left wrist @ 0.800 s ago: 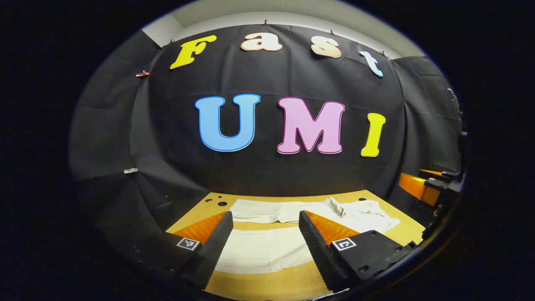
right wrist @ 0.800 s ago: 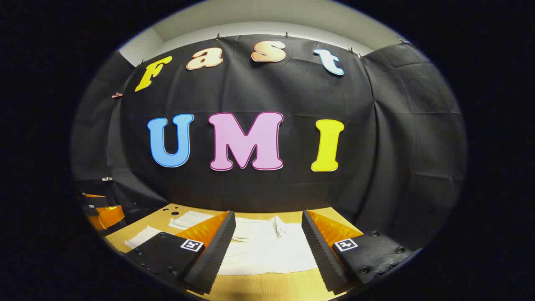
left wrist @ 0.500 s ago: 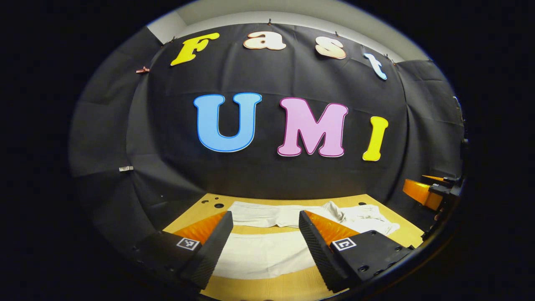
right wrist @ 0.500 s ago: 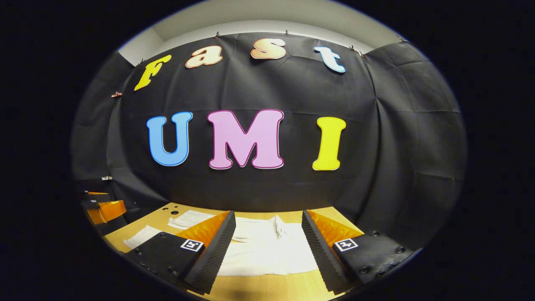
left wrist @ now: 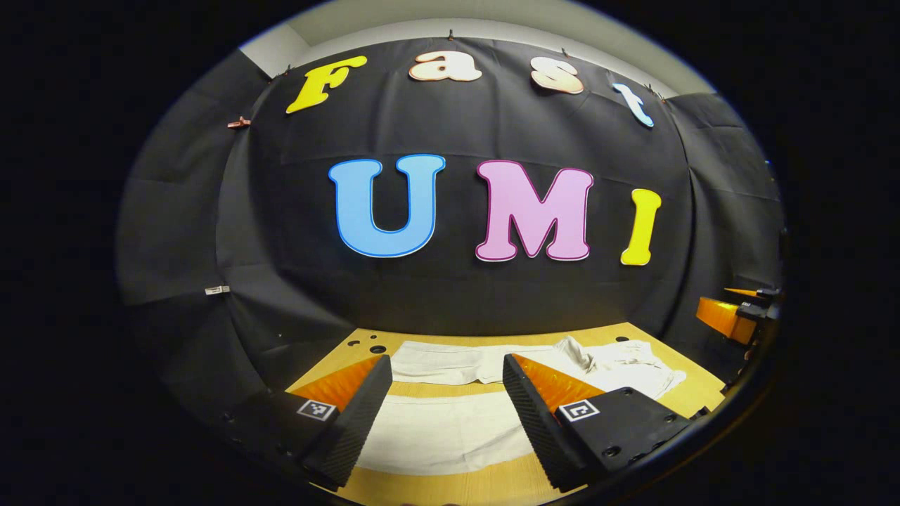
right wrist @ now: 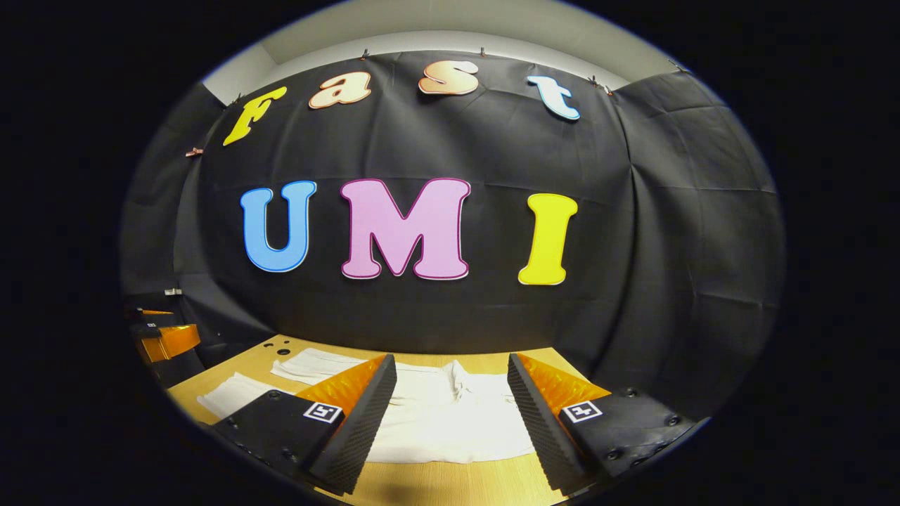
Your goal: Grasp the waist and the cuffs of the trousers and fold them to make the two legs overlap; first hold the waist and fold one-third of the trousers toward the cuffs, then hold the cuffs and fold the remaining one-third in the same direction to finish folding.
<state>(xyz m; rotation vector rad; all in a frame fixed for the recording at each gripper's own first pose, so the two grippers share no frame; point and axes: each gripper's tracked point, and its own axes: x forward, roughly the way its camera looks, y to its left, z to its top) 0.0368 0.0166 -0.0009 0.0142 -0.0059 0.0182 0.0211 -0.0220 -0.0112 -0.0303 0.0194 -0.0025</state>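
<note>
White trousers (left wrist: 450, 429) lie spread flat on the wooden table (left wrist: 436, 485), the two legs side by side with a strip of table between them. In the left gripper view my left gripper (left wrist: 443, 407) hovers open over the near leg's cuff end, nothing between its fingers. The rumpled waist (left wrist: 619, 362) lies to the right. In the right gripper view my right gripper (right wrist: 450, 414) is open above the waist part of the trousers (right wrist: 450, 429), and the legs (right wrist: 309, 365) run off to the left.
The right gripper (left wrist: 735, 316) shows at the far right edge of the left gripper view. The left gripper (right wrist: 165, 341) shows at the left edge of the right gripper view. Small holes (left wrist: 373, 348) mark the table's far left corner. Black cloth walls stand close behind the table.
Both views have shifted slightly; the other gripper sits a bit farther toward the edge in each. The trousers lie as before and both grippers stay open.
</note>
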